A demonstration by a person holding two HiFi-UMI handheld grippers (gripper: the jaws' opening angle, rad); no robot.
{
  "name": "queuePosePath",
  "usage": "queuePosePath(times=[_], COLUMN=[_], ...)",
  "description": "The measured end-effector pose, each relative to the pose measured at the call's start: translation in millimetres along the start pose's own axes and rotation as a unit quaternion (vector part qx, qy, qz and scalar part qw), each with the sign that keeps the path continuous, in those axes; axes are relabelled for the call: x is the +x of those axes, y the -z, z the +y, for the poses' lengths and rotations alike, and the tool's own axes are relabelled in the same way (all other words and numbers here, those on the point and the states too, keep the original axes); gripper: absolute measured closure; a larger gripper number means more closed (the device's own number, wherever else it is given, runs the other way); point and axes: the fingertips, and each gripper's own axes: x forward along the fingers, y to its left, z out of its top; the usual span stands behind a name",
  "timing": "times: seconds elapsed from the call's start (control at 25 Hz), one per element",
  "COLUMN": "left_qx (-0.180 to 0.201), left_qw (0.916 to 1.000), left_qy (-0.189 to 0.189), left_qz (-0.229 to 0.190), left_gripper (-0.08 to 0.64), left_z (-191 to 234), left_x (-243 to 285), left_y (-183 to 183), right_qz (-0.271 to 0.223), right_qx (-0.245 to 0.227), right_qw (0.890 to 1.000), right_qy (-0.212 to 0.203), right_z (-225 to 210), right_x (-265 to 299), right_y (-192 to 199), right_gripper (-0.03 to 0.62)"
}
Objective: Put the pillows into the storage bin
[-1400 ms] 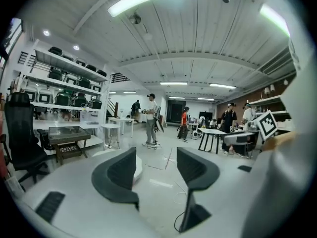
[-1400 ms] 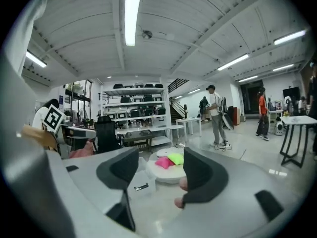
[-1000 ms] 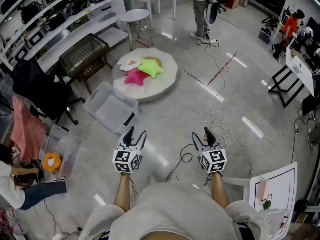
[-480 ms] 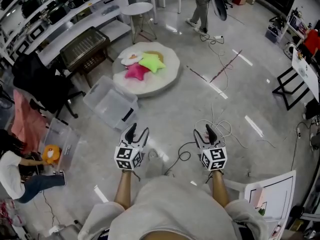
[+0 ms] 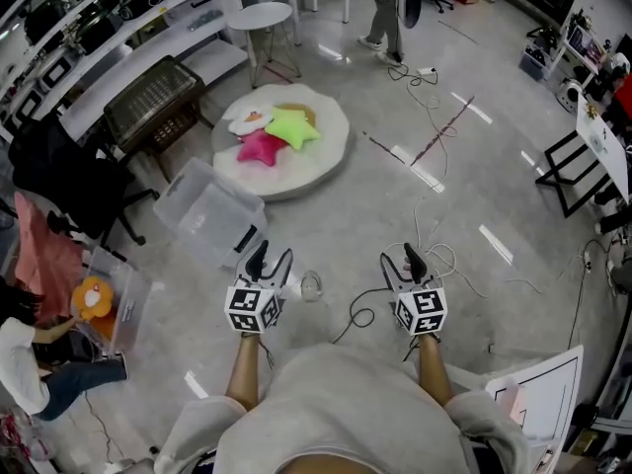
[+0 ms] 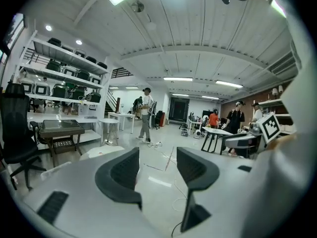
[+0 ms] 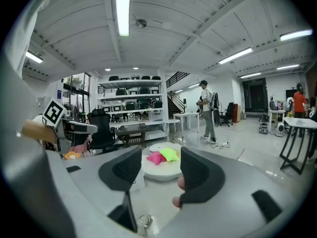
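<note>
Three pillows lie on a round white cushion (image 5: 316, 161) ahead: a pink star pillow (image 5: 258, 148), a lime-green star pillow (image 5: 293, 127) and a white one (image 5: 248, 119). The right gripper view shows the pink pillow (image 7: 154, 157) and green pillow (image 7: 170, 154) between its jaws in the distance. A clear storage bin (image 5: 210, 212) stands on the floor left of the cushion. My left gripper (image 5: 270, 262) and right gripper (image 5: 401, 266) are both held low in front of me, open and empty, well short of the pillows.
Cables (image 5: 432, 255) trail over the grey floor near my right gripper. A small clear object (image 5: 311, 286) lies between the grippers. A dark cart (image 5: 150, 102), a stool (image 5: 260, 18), shelves and a black chair (image 5: 59, 166) stand at left. A person (image 5: 388, 8) walks far ahead; another crouches at left by a second bin (image 5: 118, 299).
I have walked forward: the cushion with pillows and the storage bin have drawn slightly nearer. Both grippers keep the same pose, open and empty. The far person has moved left.
</note>
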Motion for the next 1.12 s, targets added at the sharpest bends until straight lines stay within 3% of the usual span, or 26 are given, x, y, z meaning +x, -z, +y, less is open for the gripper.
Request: queuePosePath(times=[0.24, 0.68, 0.92, 1.12], left_qx=[-0.008, -0.013, -0.013, -0.021], left_qw=[0.9999, 0.9994, 0.9988, 0.9986], left_qy=[0.014, 0.029, 0.044, 0.047], left_qz=[0.001, -0.016, -0.018, -0.012], left_gripper=[0.327, 0.328, 0.33, 0.331], left_z=[56, 179, 222, 238], left_x=[72, 197, 246, 266], left_y=[-25, -103, -127, -127], right_qz=[0.008, -0.003, 0.004, 0.015], right_qx=[-0.005, -0.022, -0.023, -0.018], right_qw=[1.0, 1.0, 0.999, 0.999], right_qy=[0.012, 0.02, 0.034, 0.038], right_z=[-20, -38, -47, -51], right_x=[83, 253, 308, 329], right_y=[-32, -120, -142, -140], right_gripper=[0.365, 0.37, 0.376, 0.38])
